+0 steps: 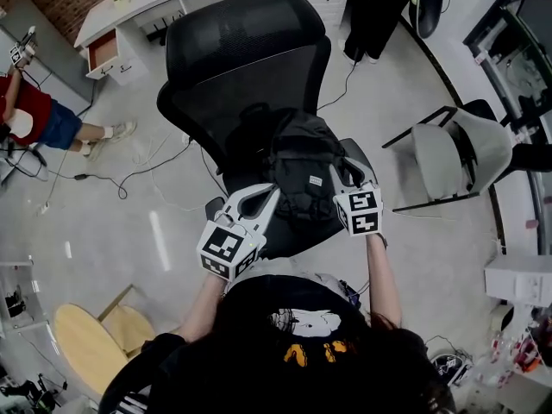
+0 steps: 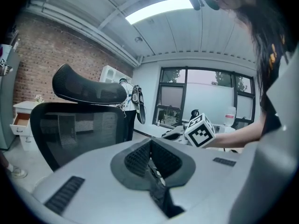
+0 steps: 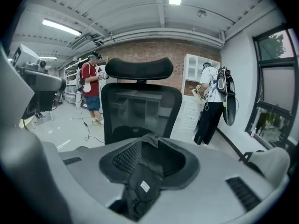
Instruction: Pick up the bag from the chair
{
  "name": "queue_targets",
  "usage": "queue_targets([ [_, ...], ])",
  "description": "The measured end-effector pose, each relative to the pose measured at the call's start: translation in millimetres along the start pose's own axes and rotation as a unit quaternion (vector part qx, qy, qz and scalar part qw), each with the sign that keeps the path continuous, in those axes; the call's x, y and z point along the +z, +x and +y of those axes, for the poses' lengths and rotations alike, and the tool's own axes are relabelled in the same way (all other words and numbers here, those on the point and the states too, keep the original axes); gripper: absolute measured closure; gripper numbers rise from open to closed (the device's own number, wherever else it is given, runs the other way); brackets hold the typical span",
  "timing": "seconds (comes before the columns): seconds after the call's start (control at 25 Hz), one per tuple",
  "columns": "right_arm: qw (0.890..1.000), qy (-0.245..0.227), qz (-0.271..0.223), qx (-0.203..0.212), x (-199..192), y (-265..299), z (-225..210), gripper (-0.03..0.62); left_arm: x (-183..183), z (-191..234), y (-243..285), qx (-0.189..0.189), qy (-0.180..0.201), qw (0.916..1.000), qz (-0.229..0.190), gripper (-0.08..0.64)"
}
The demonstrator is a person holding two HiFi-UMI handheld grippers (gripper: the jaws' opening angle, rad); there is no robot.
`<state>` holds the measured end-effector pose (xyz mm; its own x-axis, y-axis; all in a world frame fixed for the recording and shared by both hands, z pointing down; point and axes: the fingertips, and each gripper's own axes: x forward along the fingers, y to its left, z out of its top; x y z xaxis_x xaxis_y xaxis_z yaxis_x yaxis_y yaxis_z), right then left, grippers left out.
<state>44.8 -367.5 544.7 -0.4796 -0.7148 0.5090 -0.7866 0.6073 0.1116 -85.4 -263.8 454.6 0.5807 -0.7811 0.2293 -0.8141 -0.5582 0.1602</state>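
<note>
Black bag [image 1: 302, 166] clamped (chair [image 1: 246, 50] behind).

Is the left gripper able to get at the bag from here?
Likely yes: the left gripper has its jaws shut on a black strip of the bag, so nothing bars it.

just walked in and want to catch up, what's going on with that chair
A person standing over a black office chair holds a gripper in each hand. The left gripper is shut on a thin black strap of the bag. The right gripper is shut on the bag's fabric near a small white label. The bag sits low over the seat; whether it has lifted off cannot be told.
</note>
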Motion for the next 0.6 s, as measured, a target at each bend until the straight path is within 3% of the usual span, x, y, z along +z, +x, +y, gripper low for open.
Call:
queue_targets([
  [0.32, 0.997, -0.045, 0.053, 0.031, -21.6, 54.5, -16.1, 0.439, 3.1, 10.7, 16.5, 0.011, 0.006, 0.9999, -0.004, 0.555],
  [0.6, 0.98, -0.13, 0.121, 0.091, -46.4, 103.9, -24.6, 0.419, 10.3, 17.7, 30.7, 0.05, 0.001, 0.9988, -0.002, 0.555],
])
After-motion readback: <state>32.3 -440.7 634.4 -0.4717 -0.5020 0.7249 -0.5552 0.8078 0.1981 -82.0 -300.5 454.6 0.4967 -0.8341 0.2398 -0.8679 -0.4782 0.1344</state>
